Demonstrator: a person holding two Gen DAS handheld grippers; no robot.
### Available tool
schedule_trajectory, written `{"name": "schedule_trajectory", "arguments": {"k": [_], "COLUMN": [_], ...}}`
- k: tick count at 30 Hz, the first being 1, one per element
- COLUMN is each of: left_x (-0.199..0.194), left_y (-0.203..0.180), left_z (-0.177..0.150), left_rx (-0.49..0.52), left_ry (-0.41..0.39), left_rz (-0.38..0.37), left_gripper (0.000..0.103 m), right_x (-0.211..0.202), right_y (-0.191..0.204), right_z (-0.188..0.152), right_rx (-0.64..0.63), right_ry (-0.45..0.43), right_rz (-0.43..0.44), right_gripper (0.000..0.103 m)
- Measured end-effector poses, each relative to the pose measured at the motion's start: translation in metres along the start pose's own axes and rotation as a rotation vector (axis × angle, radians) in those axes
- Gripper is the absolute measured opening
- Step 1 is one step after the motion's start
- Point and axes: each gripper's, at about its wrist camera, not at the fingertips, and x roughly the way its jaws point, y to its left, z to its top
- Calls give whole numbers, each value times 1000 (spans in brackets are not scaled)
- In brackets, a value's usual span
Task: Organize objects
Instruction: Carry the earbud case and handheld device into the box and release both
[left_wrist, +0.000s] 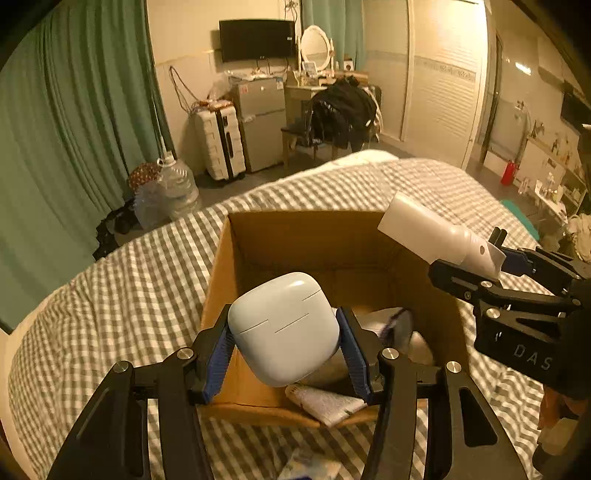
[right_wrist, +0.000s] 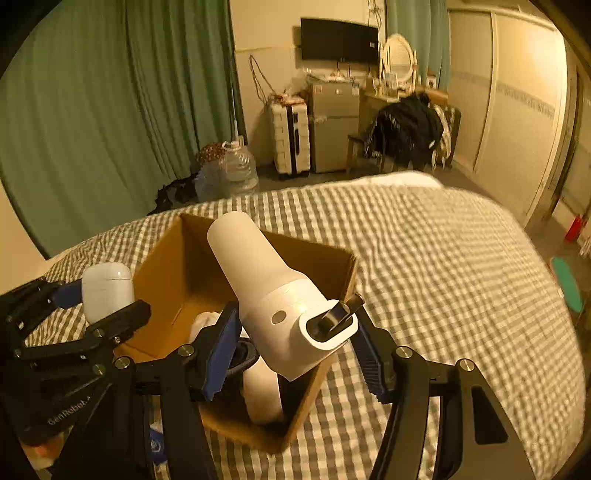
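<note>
Left wrist view showed the left tongs (left_wrist: 284, 341) clamped on a smooth, glossy, rounded-square earbud case (left_wrist: 284, 328), pale white with thin seam lines, pinched between ribbed blue pads (left_wrist: 218, 363) on matte black fingers. Directly beyond and below the tongs sat an open brown cardboard box (left_wrist: 221, 266), its plain walls square-cornered, with crumpled white items (left_wrist: 325, 402) lying on its floor, too blurred to name. To the right of the left tongs, the right tongs (left_wrist: 491, 258) reached in over the box's rim, gripping a white cylindrical device (left_wrist: 428, 230) with a tapered neck. In the right wrist view, the right tongs (right_wrist: 295, 343) held that device (right_wrist: 266, 291) at its thicker, flat-faced end, where a dark metal clip (right_wrist: 338, 314) folded out of an oval recess; the matte barrel angled up and away from the tongs over the box (right_wrist: 170, 266). The left tongs (right_wrist: 103, 306) with the case (right_wrist: 107, 288) stood to their left, at the box's near corner. Both tongs pointed steeply downward and forward, side by side. The box rested on a bed (right_wrist: 443, 266) covered in soft grey-and-white checked fabric. Beyond it hung pleated green curtains (left_wrist: 74, 147), with a wall-mounted television (left_wrist: 256, 38), a small fridge (left_wrist: 260, 125), a white ribbed suitcase (left_wrist: 219, 144) and a clear water jug (left_wrist: 179, 184).
</note>
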Motion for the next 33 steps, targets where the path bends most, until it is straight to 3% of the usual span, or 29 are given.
{"name": "schedule_trajectory", "arguments": {"k": [5, 11, 13, 14, 15, 19, 21, 27, 33], "left_x": [29, 33, 27, 22, 17, -19, -39, -107, -169], "left_y": [6, 7, 8, 8, 7, 10, 12, 22, 33], "left_z": [-5, -9, -9, -9, -9, -13, -15, -23, -41], "left_rx": [-9, -17, -20, -19, -16, -6, -16, -40, -56], "left_ry": [22, 14, 12, 10, 7, -40, -58, -109, -160], "left_rz": [1, -37, -55, -61, -59, -22, -13, 6, 22], "left_gripper": [55, 55, 57, 58, 62, 86, 92, 99, 100], "right_x": [28, 39, 35, 30, 23, -13, -31, -99, -168], "right_y": [-7, -5, -4, -3, -1, 3, 4, 18, 42], "right_z": [-3, -2, -3, -2, -3, 0, 3, 6, -11], "right_rx": [31, 77, 93, 92, 87, 73, 77, 45, 14], "right_ry": [24, 6, 0, -7, -21, -68, -85, -135, -202], "right_rz": [8, 52, 88, 85, 69, 32, 25, -22, -32], "right_gripper": [59, 60, 65, 74, 78, 79, 79, 79, 80]}}
